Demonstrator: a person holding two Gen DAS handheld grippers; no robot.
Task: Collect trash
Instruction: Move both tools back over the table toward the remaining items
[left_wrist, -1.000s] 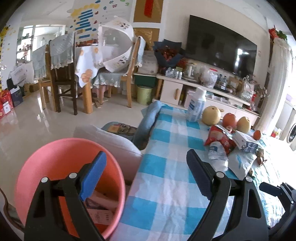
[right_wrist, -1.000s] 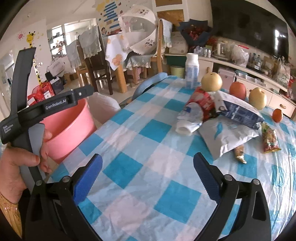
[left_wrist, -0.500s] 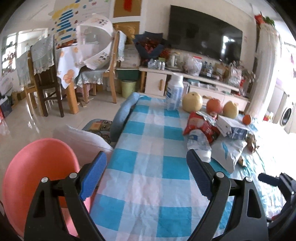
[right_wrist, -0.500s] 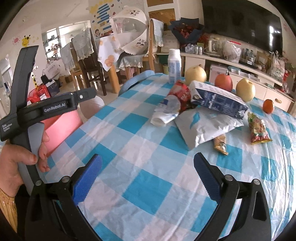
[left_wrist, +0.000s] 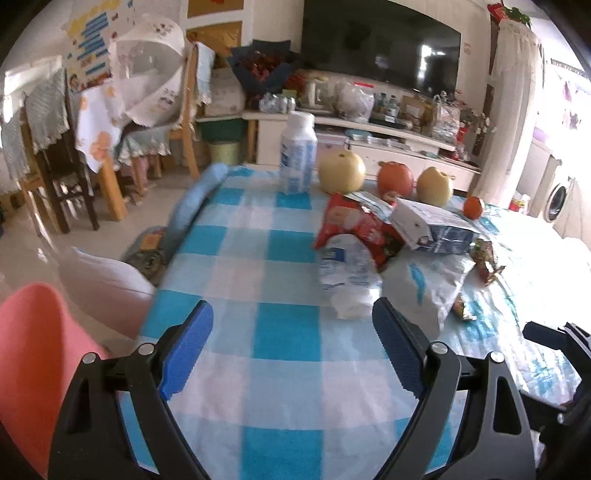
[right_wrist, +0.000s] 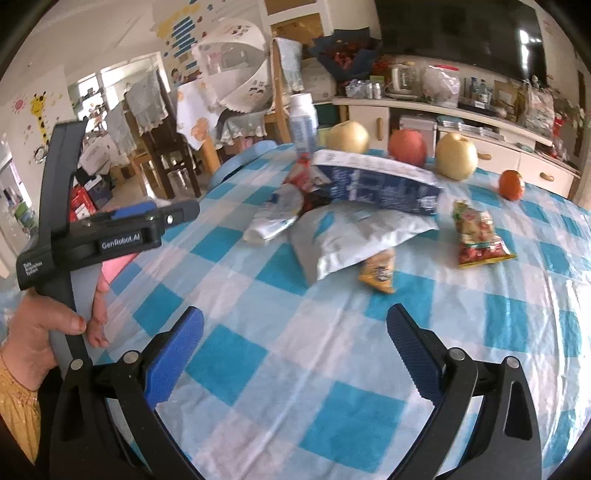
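Observation:
Trash lies in a pile on the blue-checked tablecloth (left_wrist: 284, 332): a crushed clear bottle (left_wrist: 347, 273), a red snack bag (left_wrist: 358, 225), a blue-and-white carton (left_wrist: 432, 225), a white pouch (left_wrist: 432, 284) and small wrappers. In the right wrist view the carton (right_wrist: 376, 181), white pouch (right_wrist: 354, 236), yellow wrapper (right_wrist: 378, 271) and red-green packet (right_wrist: 476, 236) show. My left gripper (left_wrist: 291, 350) is open and empty, short of the bottle. My right gripper (right_wrist: 295, 354) is open and empty, short of the pouch. A pink bin (left_wrist: 33, 362) stands left of the table.
A white bottle (left_wrist: 297, 162), two pears (left_wrist: 341, 171), an apple (left_wrist: 395, 179) and a small orange (left_wrist: 472, 206) stand at the table's far edge. A white cushion (left_wrist: 103, 284) and a blue chair back (left_wrist: 195, 199) lie left of the table.
Both grippers have swung right, from the pink bin toward the trash pile, and come closer to it. Both stayed open and empty.

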